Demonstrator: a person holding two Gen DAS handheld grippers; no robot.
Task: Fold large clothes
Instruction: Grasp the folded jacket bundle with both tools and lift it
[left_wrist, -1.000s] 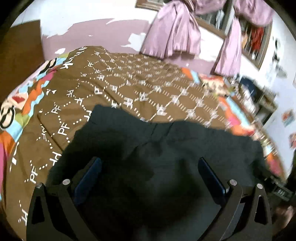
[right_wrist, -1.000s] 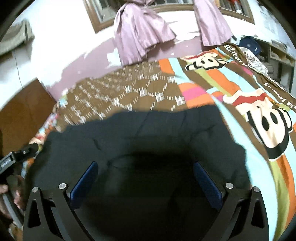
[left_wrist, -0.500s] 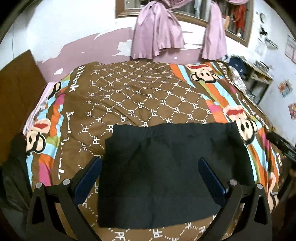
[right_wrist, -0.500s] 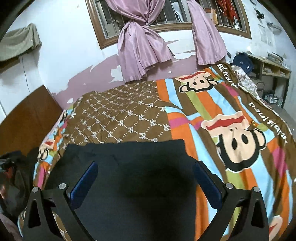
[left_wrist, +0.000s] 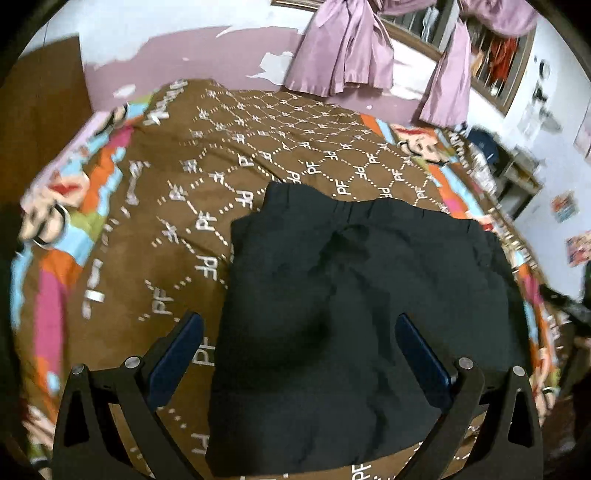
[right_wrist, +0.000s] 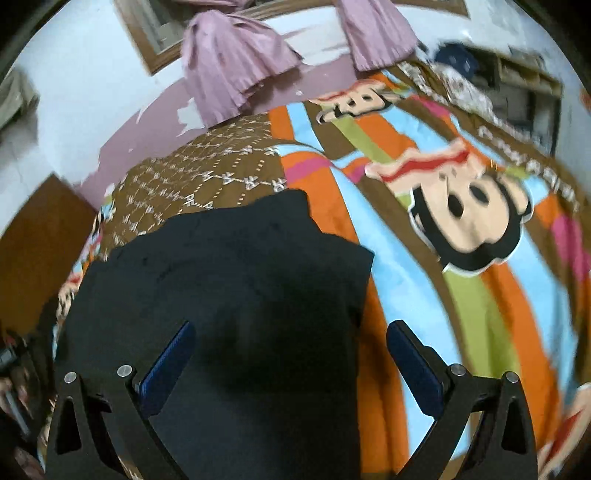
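Observation:
A black garment (left_wrist: 354, 302) lies folded in a rough rectangle on the bed, its creased top edge far from me. The same black garment (right_wrist: 229, 302) fills the lower left of the right wrist view. My left gripper (left_wrist: 299, 332) hovers open over the garment's left half, with its left finger over bare bedspread. My right gripper (right_wrist: 291, 343) hangs open over the garment's right edge, right finger above the striped sheet. Neither holds anything.
The bedspread (left_wrist: 236, 155) is brown with a white pattern, bordered by colourful monkey-print stripes (right_wrist: 472, 221). Purple curtains (left_wrist: 343, 44) hang on the far wall. A wooden headboard (right_wrist: 33, 236) stands at the left, cluttered shelves (right_wrist: 517, 85) at the right.
Both grippers have dropped and closed in on the garment again after pulling back half a second ago. The garment stays on the bed and both grippers stay open.

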